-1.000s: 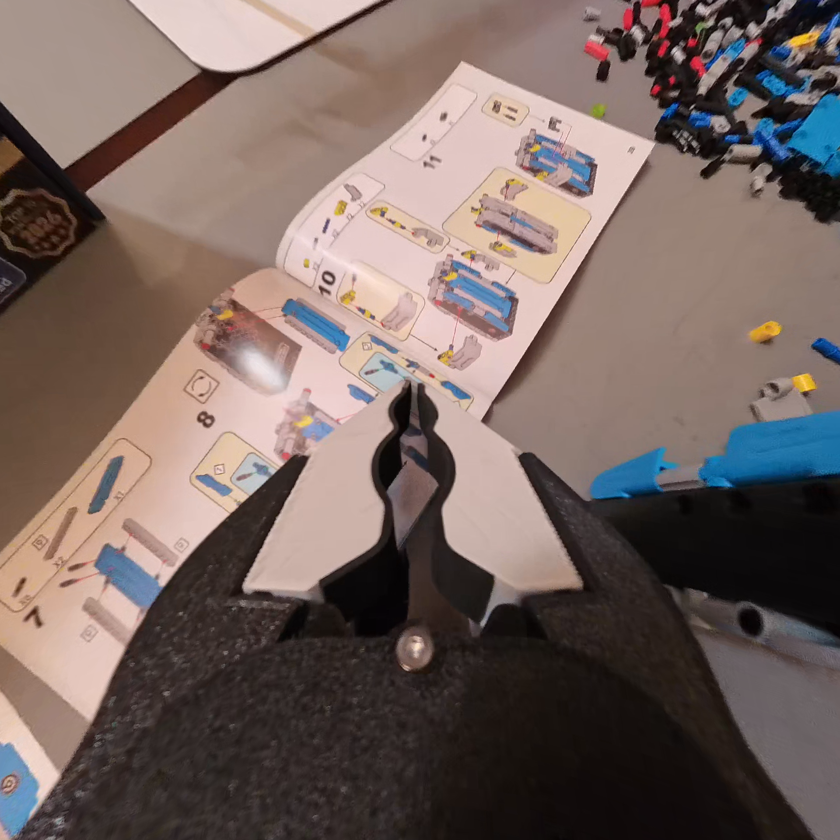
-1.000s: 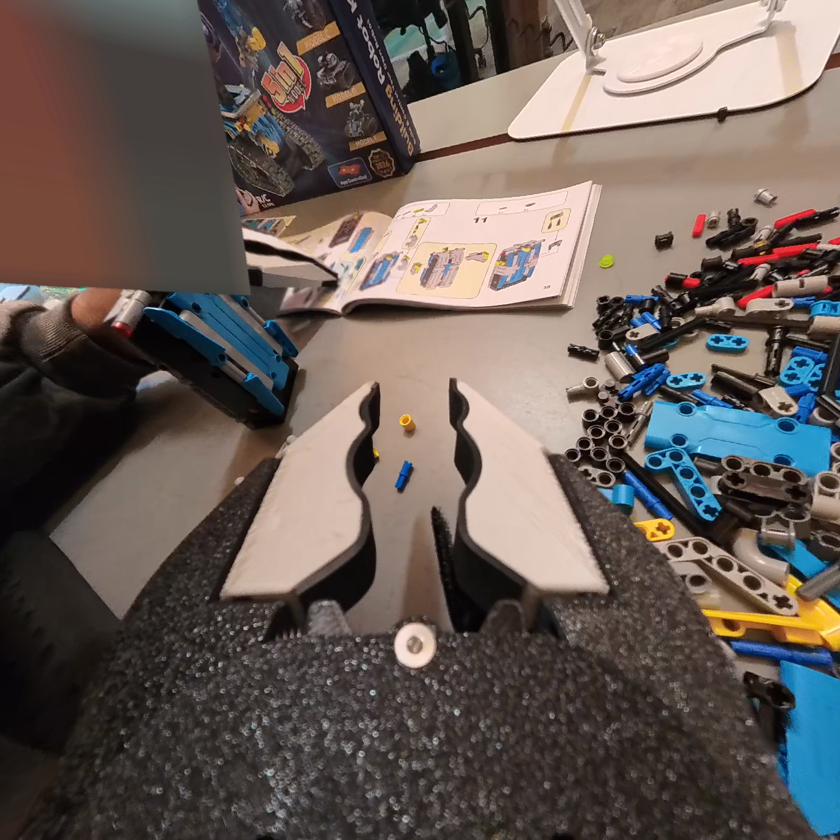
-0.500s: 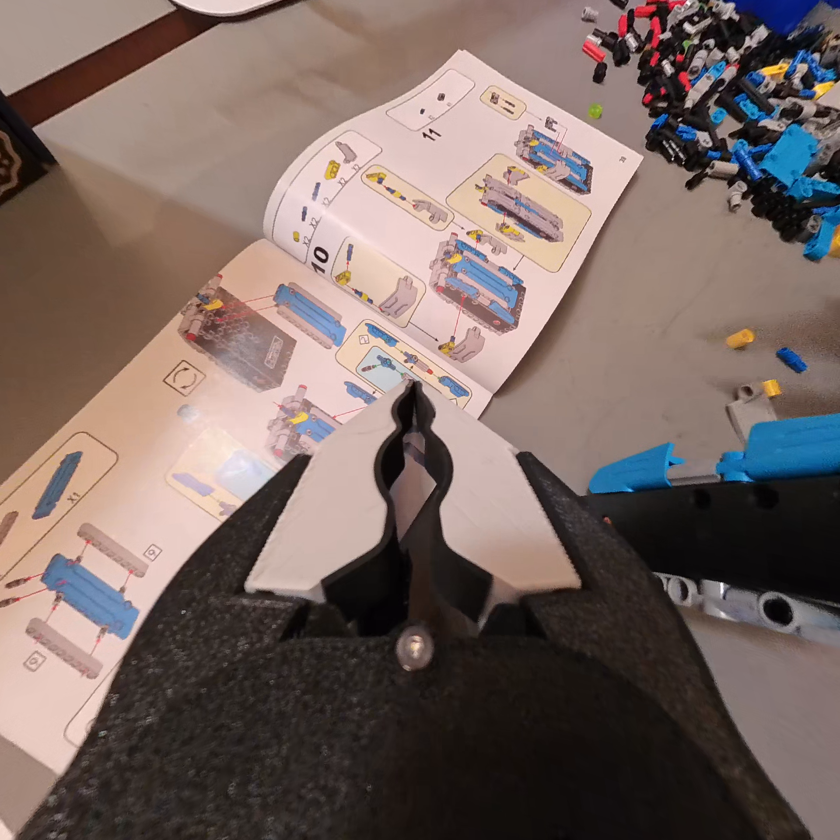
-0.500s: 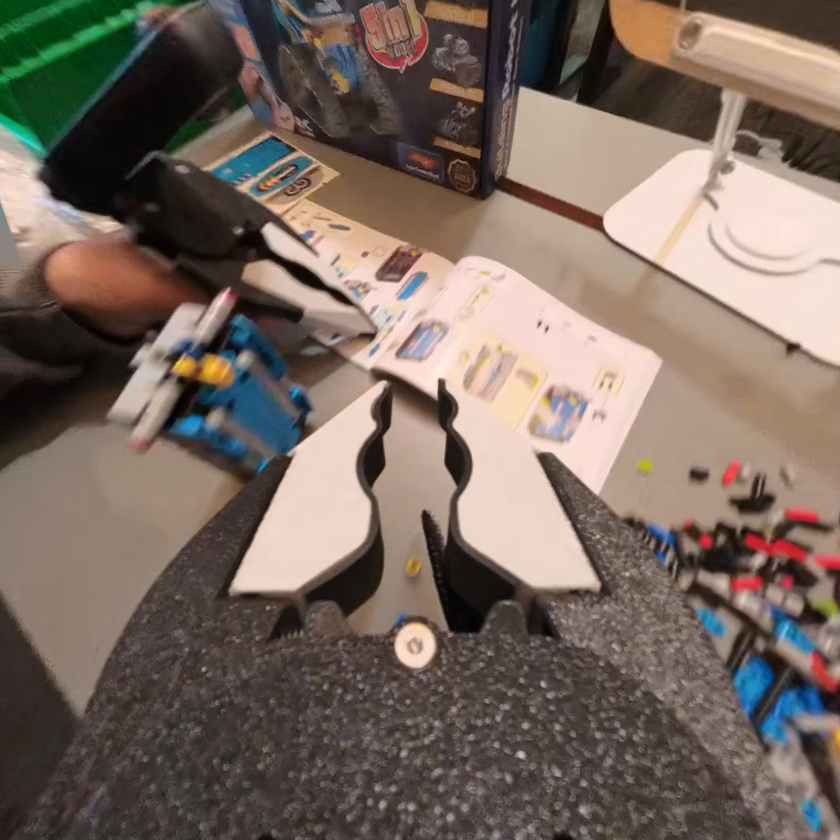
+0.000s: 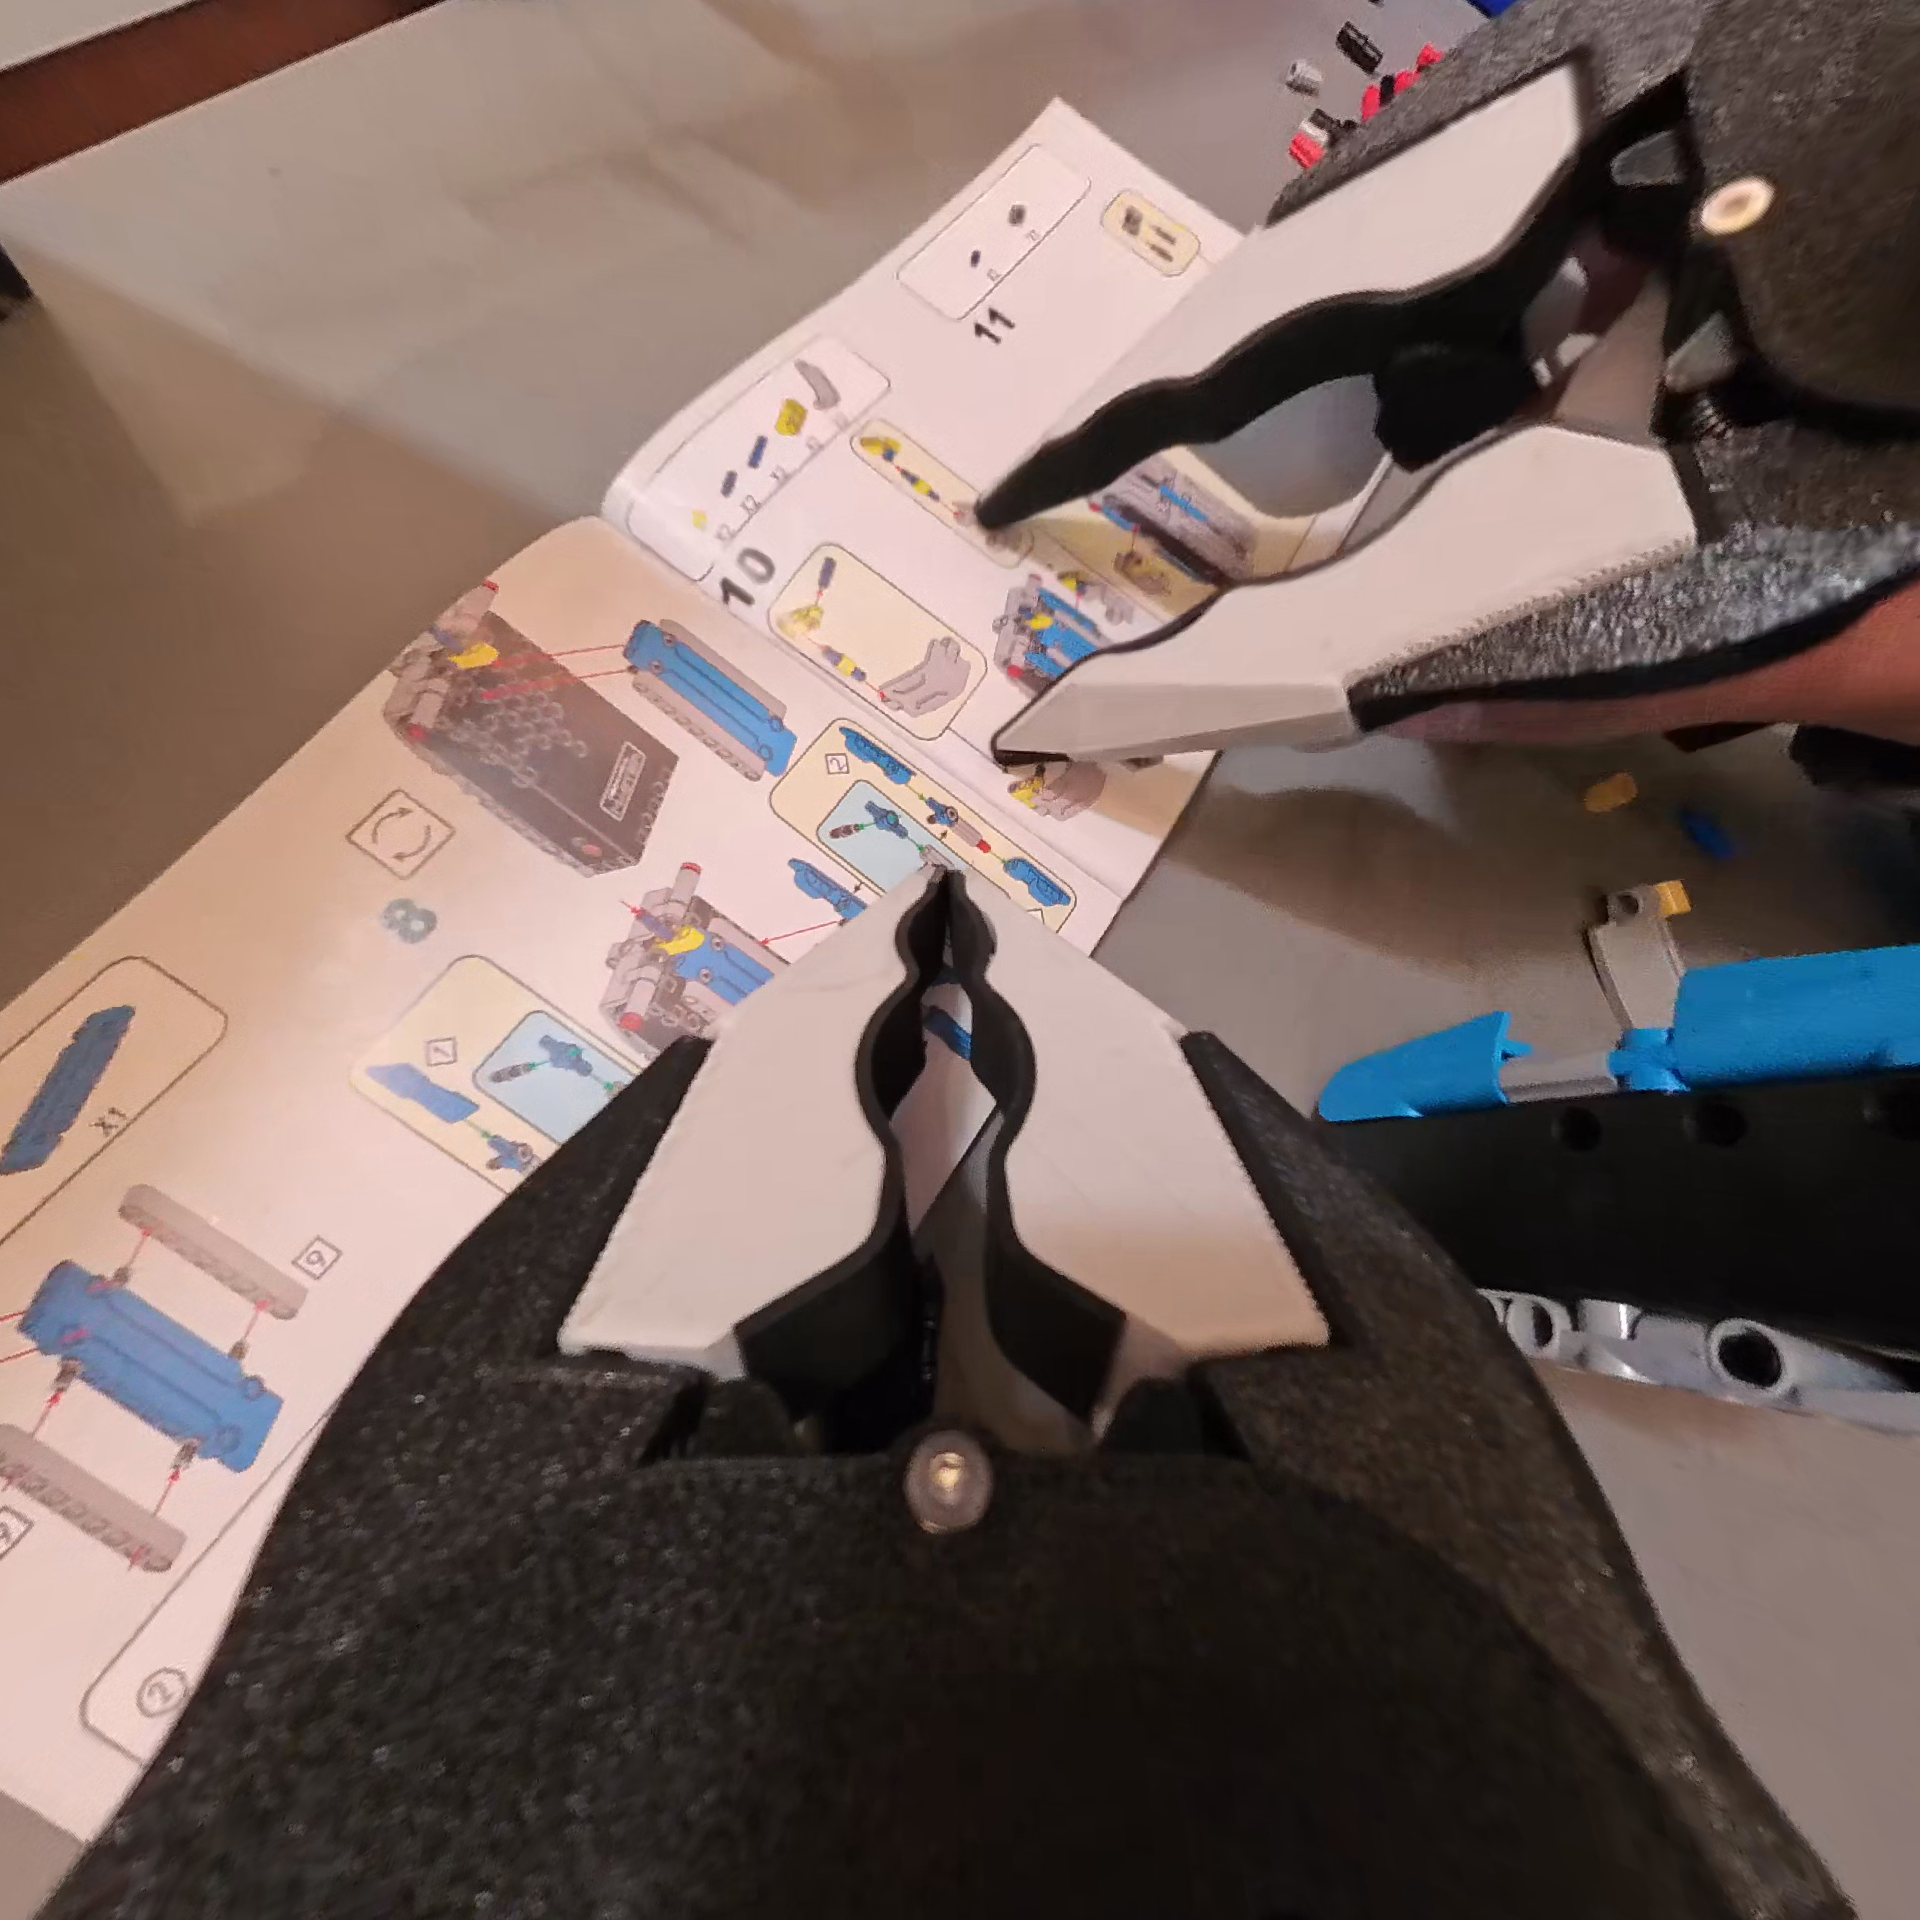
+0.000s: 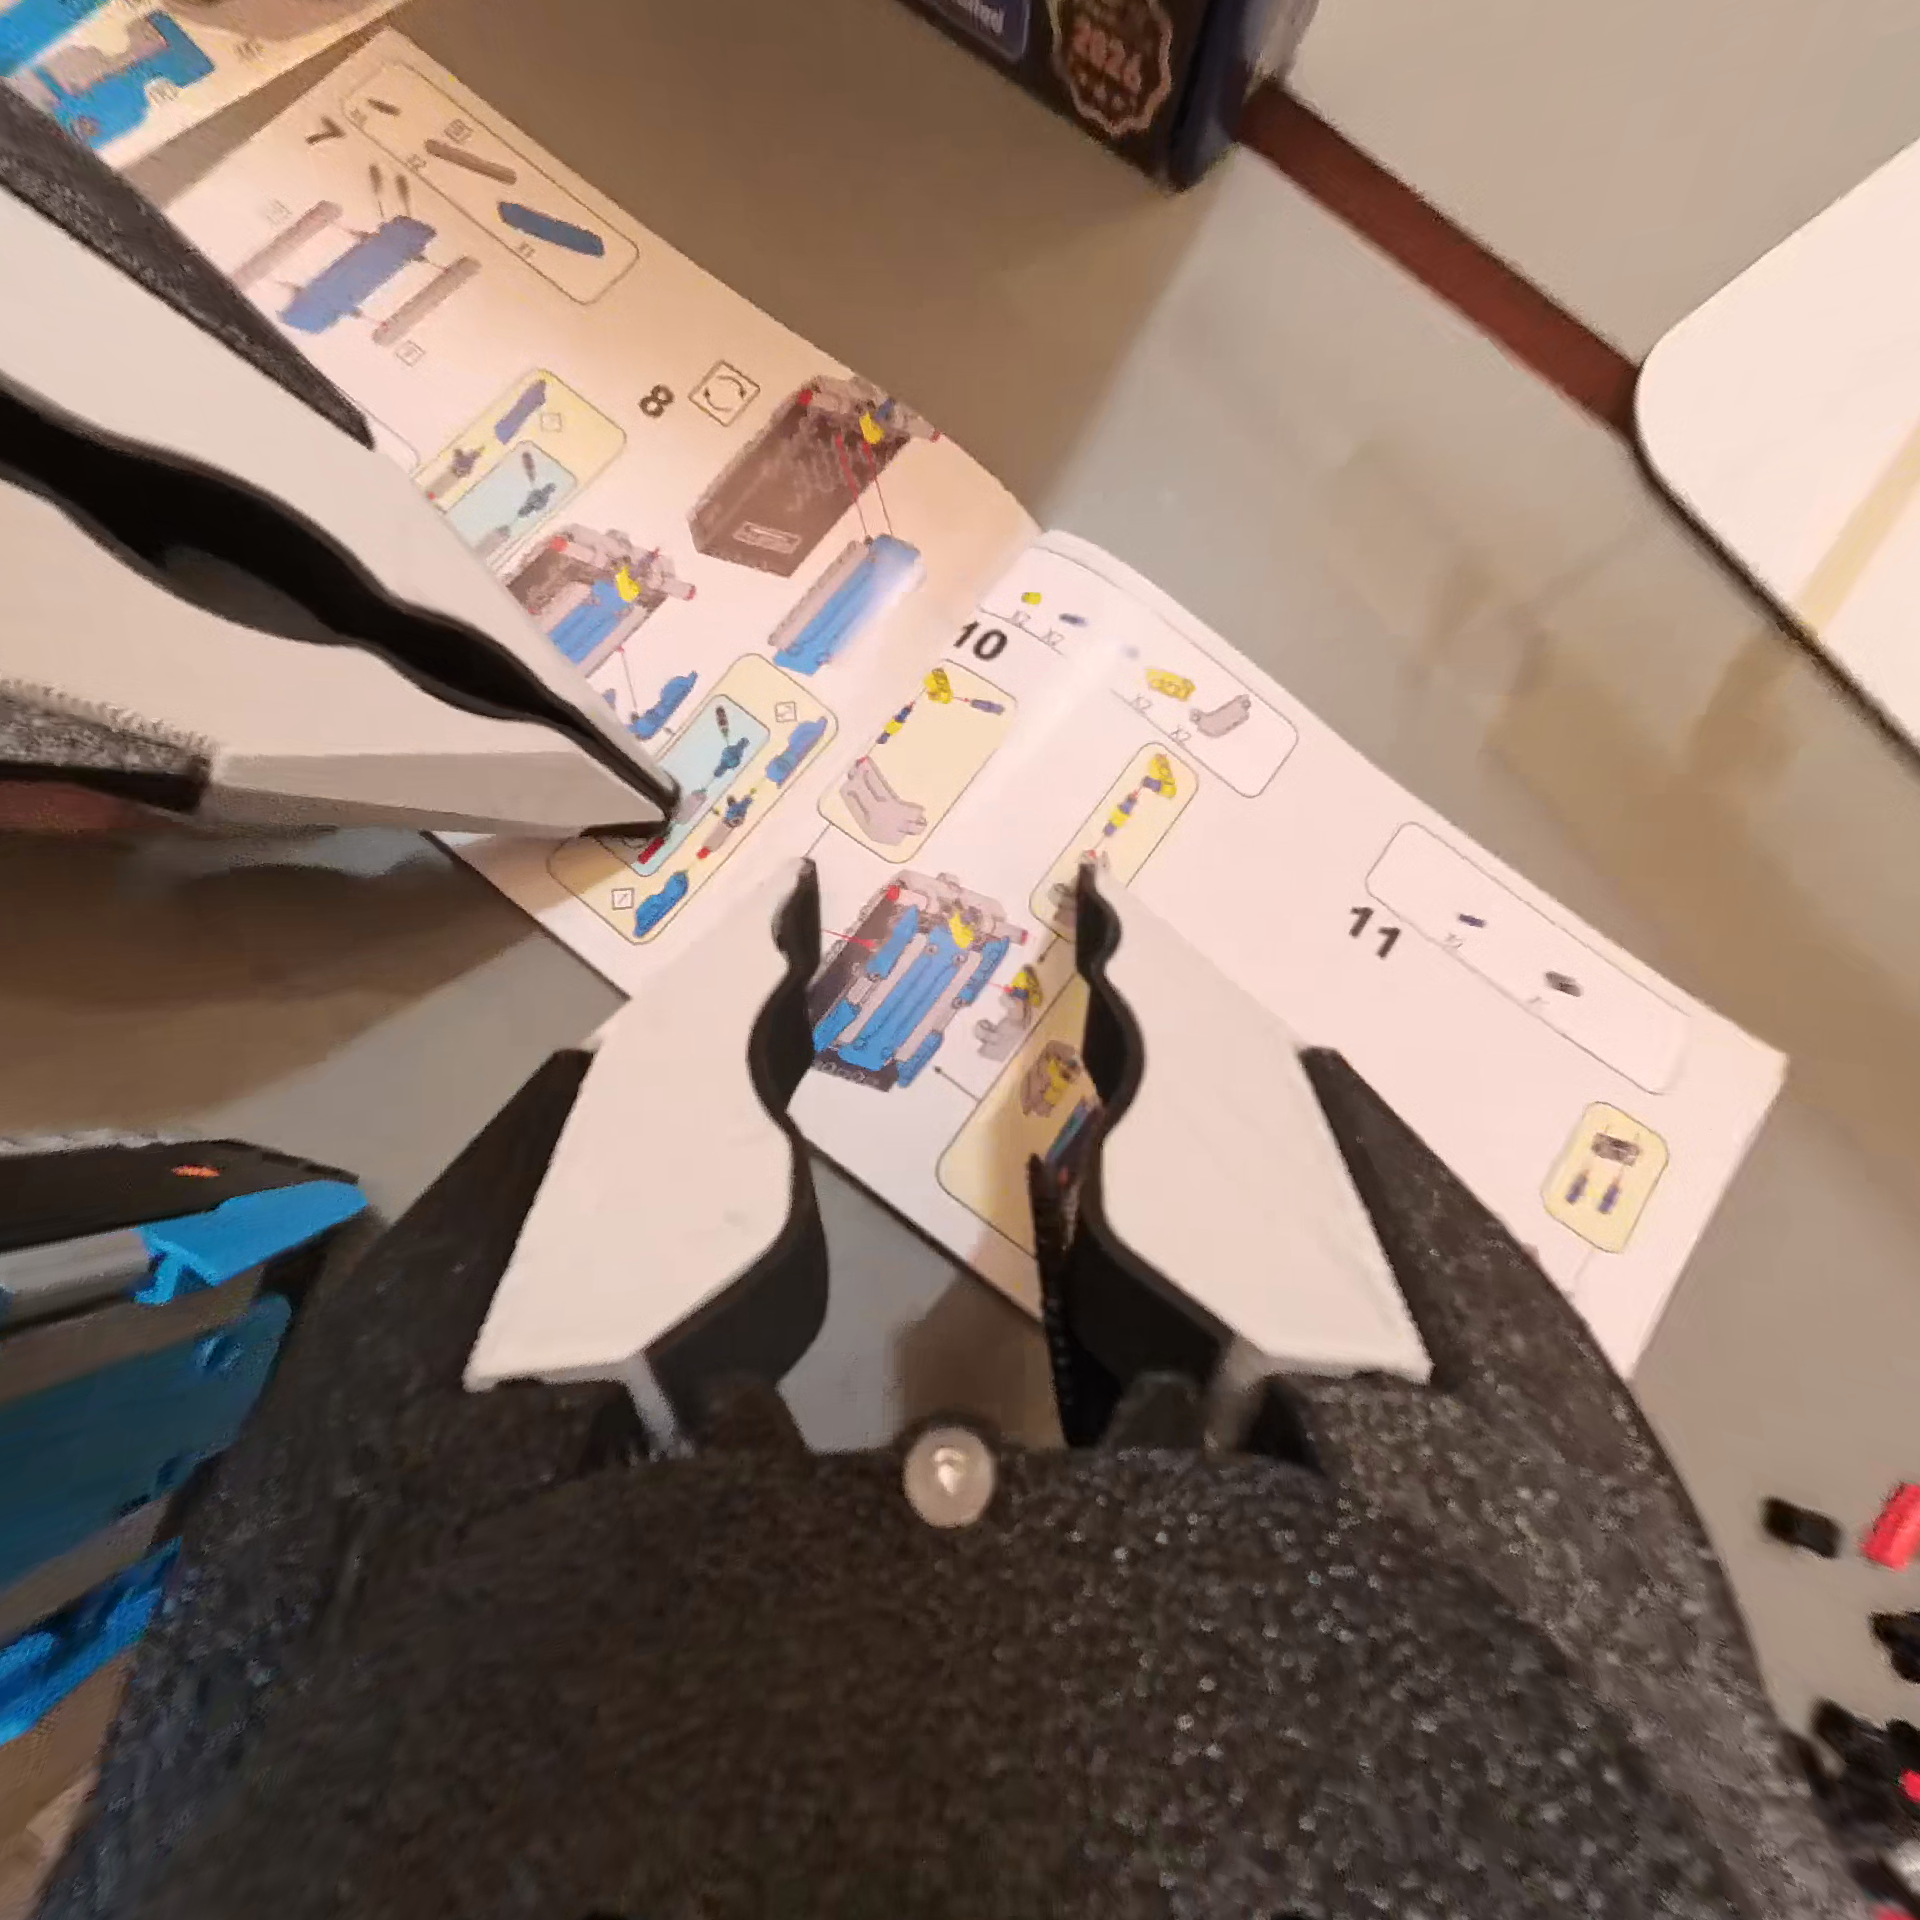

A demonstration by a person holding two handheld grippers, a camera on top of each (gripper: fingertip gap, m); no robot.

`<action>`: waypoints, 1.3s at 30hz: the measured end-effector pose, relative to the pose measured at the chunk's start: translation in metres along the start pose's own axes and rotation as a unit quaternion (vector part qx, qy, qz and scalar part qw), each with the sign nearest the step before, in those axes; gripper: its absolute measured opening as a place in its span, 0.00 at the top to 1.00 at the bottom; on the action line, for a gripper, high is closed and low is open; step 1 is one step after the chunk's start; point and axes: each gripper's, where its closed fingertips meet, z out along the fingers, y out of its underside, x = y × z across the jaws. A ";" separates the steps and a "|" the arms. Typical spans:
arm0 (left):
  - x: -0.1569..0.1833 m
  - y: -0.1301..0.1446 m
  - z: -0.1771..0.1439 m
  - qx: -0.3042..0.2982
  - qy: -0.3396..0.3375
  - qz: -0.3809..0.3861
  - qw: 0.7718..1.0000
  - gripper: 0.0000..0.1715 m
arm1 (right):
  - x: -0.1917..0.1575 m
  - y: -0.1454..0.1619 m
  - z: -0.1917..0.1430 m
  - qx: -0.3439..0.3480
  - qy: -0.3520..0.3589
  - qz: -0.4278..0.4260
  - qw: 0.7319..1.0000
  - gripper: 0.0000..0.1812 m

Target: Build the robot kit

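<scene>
An open instruction booklet lies flat on the grey table; it also shows in the right wrist view. My left gripper is shut with nothing between its pads, its tips down at the booklet's near edge by the fold. It shows from the side in the right wrist view. My right gripper is open and empty, with its fingertips over the right-hand page. In the left wrist view it comes in from the right. A blue and black brick assembly lies just right of my left gripper.
A small yellow piece, a blue pin and a grey piece lie loose beyond the assembly. A dark product box stands behind the booklet. A white flat base lies at the far right. Loose pieces lie at the right edge. From either gripper's tips it is about 15 cm to the small yellow piece.
My right gripper has swung from the loose pieces over to the booklet and opened wider. My left gripper has stayed shut at the booklet's edge.
</scene>
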 end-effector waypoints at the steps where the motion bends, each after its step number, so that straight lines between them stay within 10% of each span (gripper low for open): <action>1: 0.000 0.000 0.000 0.000 -0.001 0.003 1.000 1.00 | 0.000 0.002 0.000 0.001 -0.010 0.009 1.000 0.73; 39: 0.001 -0.001 -0.002 0.006 0.043 -0.042 0.998 1.00 | 0.017 0.016 -0.007 0.009 0.005 0.044 0.999 0.61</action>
